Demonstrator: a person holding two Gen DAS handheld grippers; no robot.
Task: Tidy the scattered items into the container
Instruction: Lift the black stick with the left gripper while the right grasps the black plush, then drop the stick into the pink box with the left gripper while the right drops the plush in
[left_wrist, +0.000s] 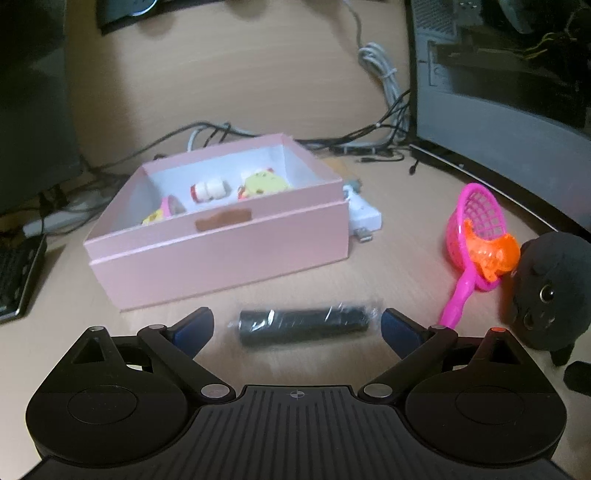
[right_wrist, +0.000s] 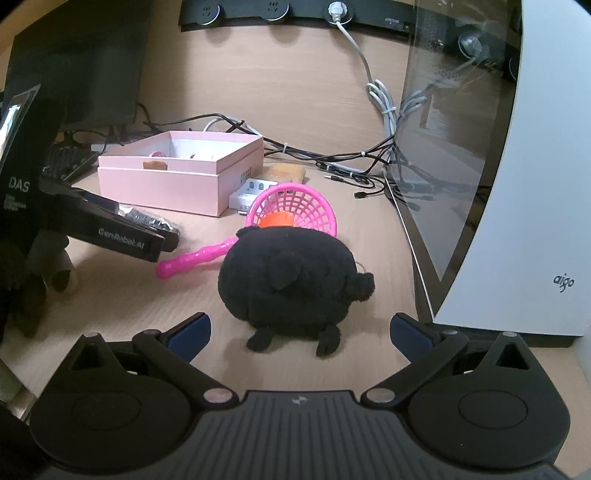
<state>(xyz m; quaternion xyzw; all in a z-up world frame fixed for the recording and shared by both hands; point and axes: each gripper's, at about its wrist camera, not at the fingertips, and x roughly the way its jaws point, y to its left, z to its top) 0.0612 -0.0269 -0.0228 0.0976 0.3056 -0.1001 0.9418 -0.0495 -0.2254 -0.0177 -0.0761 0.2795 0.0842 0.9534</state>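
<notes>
A pink box (left_wrist: 229, 254) sits on the desk and holds several small toys (left_wrist: 258, 184); it also shows in the right wrist view (right_wrist: 166, 184). A black cylinder in clear wrap (left_wrist: 303, 326) lies between the open fingers of my left gripper (left_wrist: 297, 326), untouched. A pink toy net (left_wrist: 476, 229) with an orange toy (left_wrist: 495, 254) lies to the right. A black plush (right_wrist: 291, 280) lies just ahead of my open right gripper (right_wrist: 301, 328); it also shows at the left wrist view's right edge (left_wrist: 550, 288). The left gripper body (right_wrist: 110, 225) shows in the right wrist view.
A white charger (left_wrist: 364, 216) lies beside the box. Cables (left_wrist: 369, 144) run behind it. A computer case (right_wrist: 517, 184) stands on the right, a keyboard (left_wrist: 14, 277) on the left, a monitor (left_wrist: 29, 92) at the back left.
</notes>
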